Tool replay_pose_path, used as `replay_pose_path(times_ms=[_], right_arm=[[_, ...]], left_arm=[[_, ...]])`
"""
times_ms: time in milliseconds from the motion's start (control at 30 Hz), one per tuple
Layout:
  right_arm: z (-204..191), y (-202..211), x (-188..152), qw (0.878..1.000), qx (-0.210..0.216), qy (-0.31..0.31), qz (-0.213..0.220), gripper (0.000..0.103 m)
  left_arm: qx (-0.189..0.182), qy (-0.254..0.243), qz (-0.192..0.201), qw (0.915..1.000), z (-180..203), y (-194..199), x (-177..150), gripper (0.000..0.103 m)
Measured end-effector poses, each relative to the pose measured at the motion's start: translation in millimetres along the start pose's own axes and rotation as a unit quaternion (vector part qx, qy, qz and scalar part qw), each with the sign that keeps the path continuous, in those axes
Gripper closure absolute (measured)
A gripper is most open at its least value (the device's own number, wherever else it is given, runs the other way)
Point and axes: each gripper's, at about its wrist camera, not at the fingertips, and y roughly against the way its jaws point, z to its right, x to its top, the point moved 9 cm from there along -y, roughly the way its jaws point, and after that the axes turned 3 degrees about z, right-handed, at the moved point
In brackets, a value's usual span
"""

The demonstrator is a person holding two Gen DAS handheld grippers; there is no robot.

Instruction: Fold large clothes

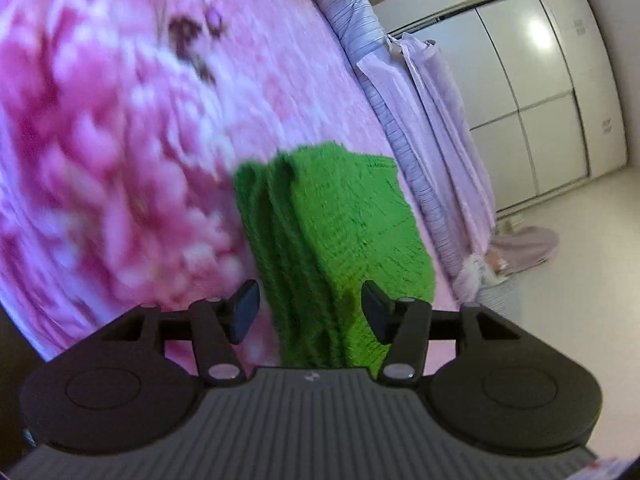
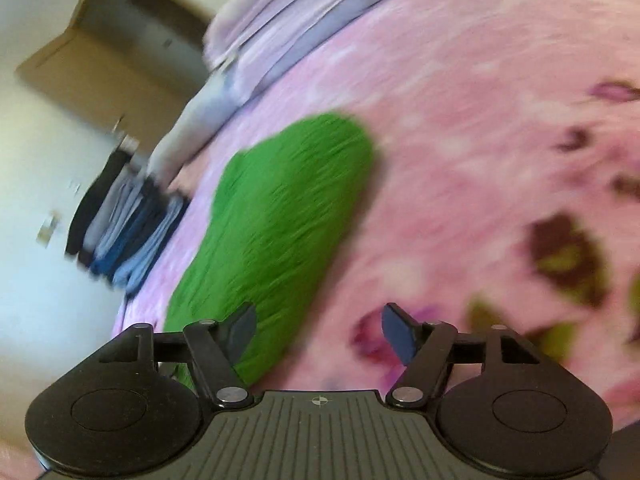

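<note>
Left wrist view shows my left gripper (image 1: 310,312) with its fingers (image 1: 246,310) released, standing apart. The green knitted garment (image 1: 332,240), folded, lies on the pink flowered bedspread (image 1: 120,140) just ahead of them, and its near edge runs between them; the pads do not press it. On the right wrist view my right gripper (image 2: 320,332) is released too, wide and holding nothing. There the garment lies ahead and to the left, behind the left finger (image 2: 240,334).

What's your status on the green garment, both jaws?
Left gripper open, green garment between the jaws, not pinched. Right gripper open, empty. Garment lies bunched on the pink bedspread. Nothing in the way.
</note>
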Motion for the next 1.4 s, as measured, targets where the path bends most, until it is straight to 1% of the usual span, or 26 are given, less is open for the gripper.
replay_pose_path(times_ms=[67, 133, 200, 367, 400, 433, 467, 500, 533, 567, 600, 633, 667, 700, 733, 800, 900, 933, 967, 1000, 1033, 1067, 1133, 1300, 1367, 1400], right_arm=[[13, 3, 10, 1.000, -0.013, -0.019, 0.013, 0.036], [25, 6, 22, 0.999, -0.025, -0.020, 0.025, 0.036], [30, 7, 31, 0.999, -0.035, -0.012, 0.030, 0.036], [28, 4, 56, 0.999, -0.016, 0.026, 0.015, 0.036], [25, 3, 62, 0.999, -0.008, 0.033, 0.014, 0.036], [21, 0, 69, 0.999, 0.004, 0.042, 0.012, 0.035], [17, -5, 76, 0.998, 0.018, 0.052, 0.004, 0.033], [13, -11, 83, 0.998, 0.032, 0.063, -0.005, 0.026], [9, -20, 90, 0.996, 0.044, 0.071, -0.014, 0.020], [5, -32, 97, 0.995, 0.055, 0.079, -0.024, 0.019], [2, -43, 103, 0.994, 0.065, 0.081, -0.031, 0.018], [-1, -56, 109, 0.993, 0.076, 0.079, -0.040, 0.018], [-3, -67, 114, 0.992, 0.086, 0.074, -0.047, 0.017], [-6, -77, 117, 0.991, 0.094, 0.071, -0.056, 0.017], [-8, -90, 120, 0.990, 0.104, 0.069, -0.067, 0.017], [-8, -114, 122, 0.988, 0.103, 0.067, -0.090, 0.017], [-10, -142, 120, 0.985, 0.120, 0.055, -0.114, 0.017], [-12, -147, 119, 0.984, 0.126, 0.054, -0.117, 0.017], [-13, -150, 118, 0.983, 0.125, 0.057, -0.120, 0.020], [-16, -150, 115, 0.982, 0.126, 0.063, -0.126, 0.049], [-17, -152, 107, 0.979, 0.132, 0.056, -0.148, 0.065], [-15, -153, 102, 0.980, 0.119, 0.042, -0.153, 0.066], [-14, -145, 96, 0.982, 0.117, 0.039, -0.141, 0.072], [-17, -109, 52, 0.990, 0.080, -0.010, -0.114, 0.074], [-18, -96, 36, 0.994, 0.064, -0.014, -0.088, 0.068], [-17, -91, 35, 0.997, 0.049, -0.001, -0.068, 0.058]], left_arm=[[0.002, 0.004, 0.002, 1.0000, -2, -11, -1, 0.058], [0.003, -0.016, 0.008, 0.9998, 2, -15, 4, 0.074], [0.005, -0.046, 0.009, 0.9989, 9, -13, 14, 0.079], [0.020, -0.126, 0.041, 0.9910, 27, 3, 65, 0.090], [0.031, -0.146, 0.060, 0.9869, 28, 8, 79, 0.100], [0.035, -0.163, 0.071, 0.9834, 29, 13, 89, 0.100], [0.032, -0.168, 0.061, 0.9834, 29, 13, 96, 0.100], [0.025, -0.163, 0.035, 0.9856, 27, 8, 98, 0.099], [0.032, -0.154, 0.021, 0.9874, 22, 4, 97, 0.098], [0.038, -0.145, 0.015, 0.9885, 19, 1, 95, 0.095], [0.040, -0.136, 0.009, 0.9899, 15, -1, 92, 0.085], [0.036, -0.122, 0.004, 0.9919, 13, -2, 88, 0.068], [0.032, -0.102, 0.004, 0.9943, 7, 0, 85, 0.060], [0.026, -0.073, 0.005, 0.9970, 1, 2, 82, 0.041], [0.023, -0.046, 0.005, 0.9986, -5, 2, 79, 0.035], [0.021, -0.008, -0.003, 0.9997, -16, -1, 72, 0.035], [0.024, -0.018, -0.005, 0.9995, -17, -14, 70, 0.036], [0.021, -0.025, -0.006, 0.9994, -14, -18, 71, 0.042], [0.018, -0.032, -0.010, 0.9993, -11, -24, 72, 0.055], [0.023, -0.036, -0.015, 0.9990, -12, -30, 72, 0.063], [0.027, -0.040, -0.020, 0.9986, -12, -37, 75, 0.071], [0.023, -0.046, -0.023, 0.9984, -12, -39, 79, 0.073], [0.027, -0.070, -0.028, 0.9968, -9, -40, 88, 0.075], [0.061, -0.138, -0.029, 0.9881, -2, -51, 118, 0.075], [0.080, -0.170, -0.041, 0.9814, 0, -58, 120, 0.070], [0.091, -0.188, -0.041, 0.9771, 4, -58, 119, 0.069]])
